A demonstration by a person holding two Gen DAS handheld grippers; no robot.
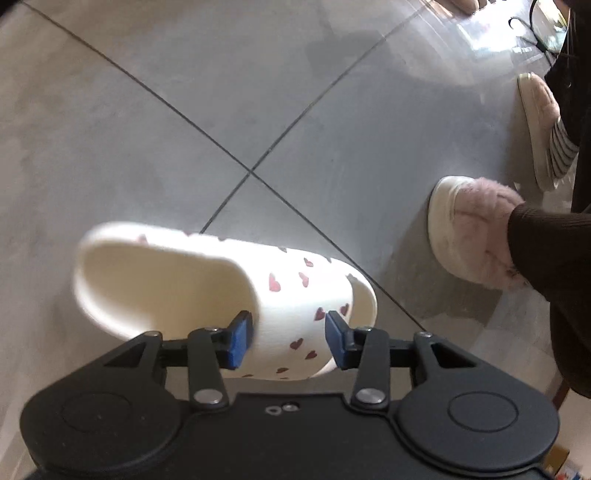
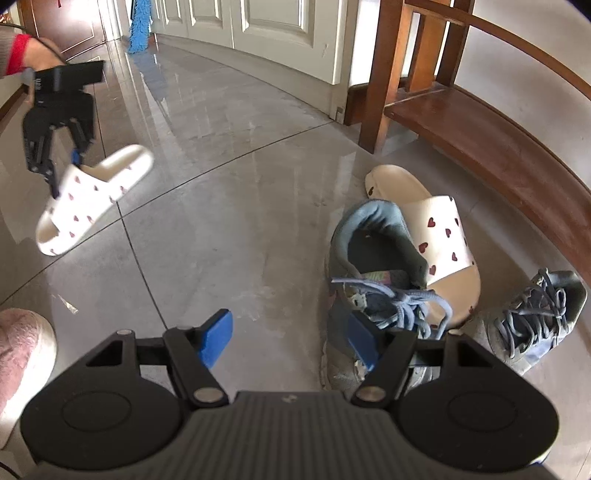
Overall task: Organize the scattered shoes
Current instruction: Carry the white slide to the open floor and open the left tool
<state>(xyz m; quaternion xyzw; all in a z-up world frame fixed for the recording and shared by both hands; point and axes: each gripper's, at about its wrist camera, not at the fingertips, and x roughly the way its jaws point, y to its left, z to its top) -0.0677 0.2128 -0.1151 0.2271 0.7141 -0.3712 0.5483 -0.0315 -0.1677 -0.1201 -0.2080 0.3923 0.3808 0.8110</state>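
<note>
My left gripper (image 1: 289,339) is shut on the strap of a white slipper with red hearts (image 1: 207,284), which hangs tilted above the tiled floor. The right wrist view shows that gripper (image 2: 65,173) and slipper (image 2: 96,199) in the air at the upper left. The matching heart slipper (image 2: 443,236) lies on the floor beside a wooden bench (image 2: 480,129). A grey-blue laced sneaker (image 2: 373,280) partly covers it, and a second sneaker (image 2: 528,321) lies to the right. My right gripper (image 2: 290,339) is open and holds nothing. Its right finger overlaps the near sneaker's side; contact is unclear.
A person's feet in pink fluffy slippers (image 1: 476,236) stand at the right of the left wrist view, and one toe (image 2: 22,350) shows at lower left of the other. White doors (image 2: 258,22) and a blue mop (image 2: 138,26) stand far back.
</note>
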